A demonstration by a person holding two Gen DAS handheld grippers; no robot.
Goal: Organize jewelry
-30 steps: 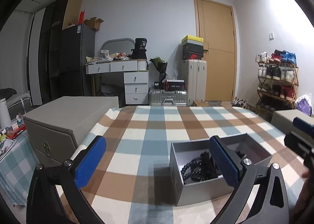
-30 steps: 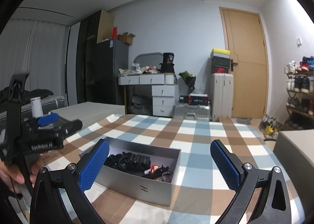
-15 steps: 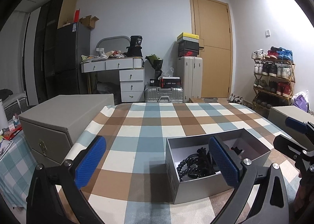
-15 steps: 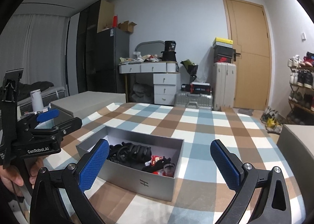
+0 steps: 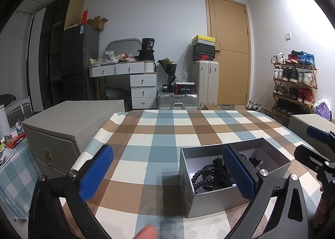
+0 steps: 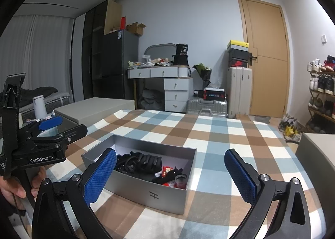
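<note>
Nearest, the left gripper (image 5: 167,173) and right gripper (image 6: 170,173) both stood released, nothing between their blue pads — over the last second the views had drifted only slightly toward the grey open box (image 6: 167,194). Beyond them the tangled dark jewelry (image 6: 139,162) lay heaped inside it on the checked cloth (image 6: 209,134) — no piece lifted, so the sorting stood where it had.

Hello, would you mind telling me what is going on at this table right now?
A person holds two grippers over a checked tablecloth. Both the left gripper and the right gripper are open and hold nothing. Between them sits an open grey box with a tangle of black jewelry and some red pieces inside. Larger closed grey boxes stand at either side of the table.
</note>
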